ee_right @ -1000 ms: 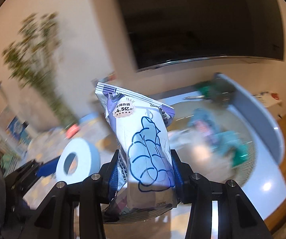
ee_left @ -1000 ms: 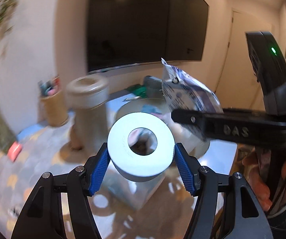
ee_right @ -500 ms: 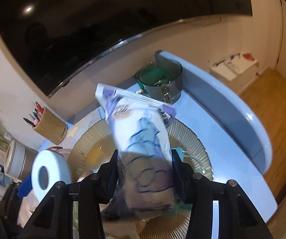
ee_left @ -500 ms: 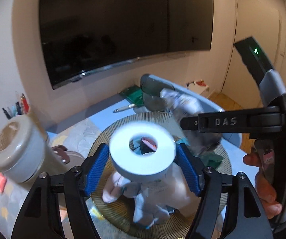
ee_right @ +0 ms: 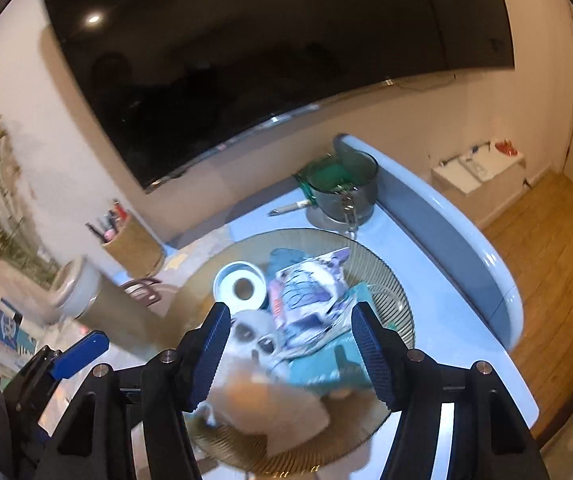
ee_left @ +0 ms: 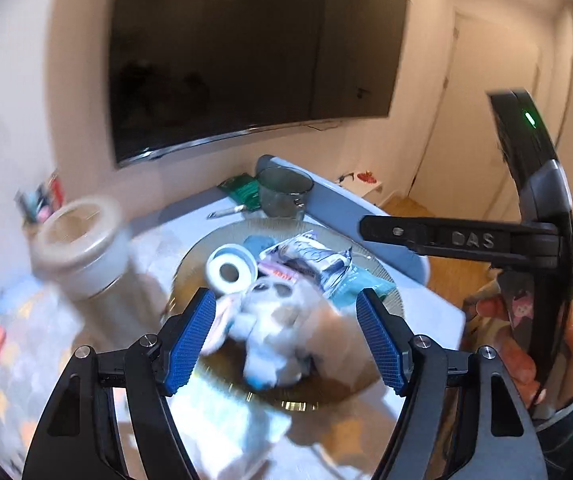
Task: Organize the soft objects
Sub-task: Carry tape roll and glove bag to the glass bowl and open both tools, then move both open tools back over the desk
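A white tape roll [ee_left: 231,269] [ee_right: 242,286] lies in the round wire basket [ee_left: 190,256] [ee_right: 390,280]. Next to it rests a white and purple snack bag [ee_left: 310,260] [ee_right: 310,288]. A plush toy [ee_left: 274,320] [ee_right: 254,344] and a teal pack [ee_right: 326,364] lie there too. My left gripper [ee_left: 286,304] hovers open above the plush toy with nothing between its pads. My right gripper [ee_right: 290,316] hangs over the basket, its jaws opening and touching nothing. One finger of it [ee_left: 446,236] crosses the left wrist view.
A grey metal pot [ee_right: 342,184] and a pen [ee_right: 290,208] sit behind the basket. A woven pen cup [ee_right: 134,240] and a beige canister [ee_left: 82,240] stand at the left. The table's raised blue rim [ee_right: 466,248] curves along the right, with wooden floor beyond. A dark screen hangs on the wall.
The left gripper let go of the tape roll and the right gripper let go of the snack bag. Both now lie in the basket. Both jaws stand wider.
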`<action>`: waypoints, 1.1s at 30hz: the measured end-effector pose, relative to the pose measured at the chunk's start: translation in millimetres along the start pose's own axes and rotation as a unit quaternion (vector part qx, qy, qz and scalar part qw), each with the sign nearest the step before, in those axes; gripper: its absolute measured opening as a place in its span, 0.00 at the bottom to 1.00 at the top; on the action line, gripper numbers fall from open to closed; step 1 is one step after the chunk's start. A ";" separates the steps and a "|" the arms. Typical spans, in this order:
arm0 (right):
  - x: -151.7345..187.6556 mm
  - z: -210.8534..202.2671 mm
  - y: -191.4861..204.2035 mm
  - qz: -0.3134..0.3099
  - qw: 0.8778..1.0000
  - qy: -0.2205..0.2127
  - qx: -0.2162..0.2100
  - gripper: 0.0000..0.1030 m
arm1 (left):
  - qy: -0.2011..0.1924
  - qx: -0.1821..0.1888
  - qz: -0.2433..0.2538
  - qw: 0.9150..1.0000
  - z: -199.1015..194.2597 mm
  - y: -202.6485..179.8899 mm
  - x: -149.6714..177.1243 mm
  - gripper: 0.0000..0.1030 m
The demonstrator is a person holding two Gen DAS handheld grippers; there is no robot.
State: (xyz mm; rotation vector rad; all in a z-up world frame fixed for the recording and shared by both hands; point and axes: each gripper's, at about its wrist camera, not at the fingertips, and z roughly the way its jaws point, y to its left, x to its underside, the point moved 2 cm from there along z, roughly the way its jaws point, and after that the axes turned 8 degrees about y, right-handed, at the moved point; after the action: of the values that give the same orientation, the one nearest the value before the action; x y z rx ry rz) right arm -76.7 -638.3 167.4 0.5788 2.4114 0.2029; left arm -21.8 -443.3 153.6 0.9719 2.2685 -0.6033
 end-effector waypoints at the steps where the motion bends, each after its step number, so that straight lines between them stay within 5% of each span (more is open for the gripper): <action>1: 1.8 -3.8 5.0 -0.004 1.000 -0.002 -0.001 0.60 | -0.004 0.004 -0.011 1.000 -10.1 6.9 3.0 0.69; 8: 36.9 -40.7 90.3 -0.094 0.995 -0.026 -0.022 0.63 | -0.039 -0.088 -0.036 0.995 -99.8 71.9 48.8 0.69; 14: 76.6 -30.6 183.1 -0.182 0.981 -0.004 -0.063 0.64 | -0.025 -0.120 -0.139 0.983 -169.9 173.5 91.1 0.69; 18: 101.7 -7.1 246.0 -0.224 0.967 0.027 -0.116 0.64 | -0.018 -0.156 -0.202 0.967 -203.3 235.1 121.2 0.69; 23: 150.7 55.6 315.8 -0.269 0.950 0.089 -0.130 0.64 | 0.015 -0.218 -0.244 0.945 -192.9 293.9 176.1 0.69; 27: 185.6 112.0 340.0 -0.285 0.945 0.099 -0.124 0.64 | 0.045 -0.245 -0.277 0.928 -167.5 327.2 223.3 0.69; 33: 197.2 169.7 338.8 -0.275 0.946 0.141 -0.103 0.64 | 0.061 -0.233 -0.299 0.923 -138.6 346.1 259.9 0.69</action>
State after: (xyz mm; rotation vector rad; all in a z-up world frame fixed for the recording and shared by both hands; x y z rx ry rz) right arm 11.8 -246.8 21.2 -0.2430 2.6730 0.3059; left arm 48.5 -14.5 20.3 0.0741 2.6511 -0.2119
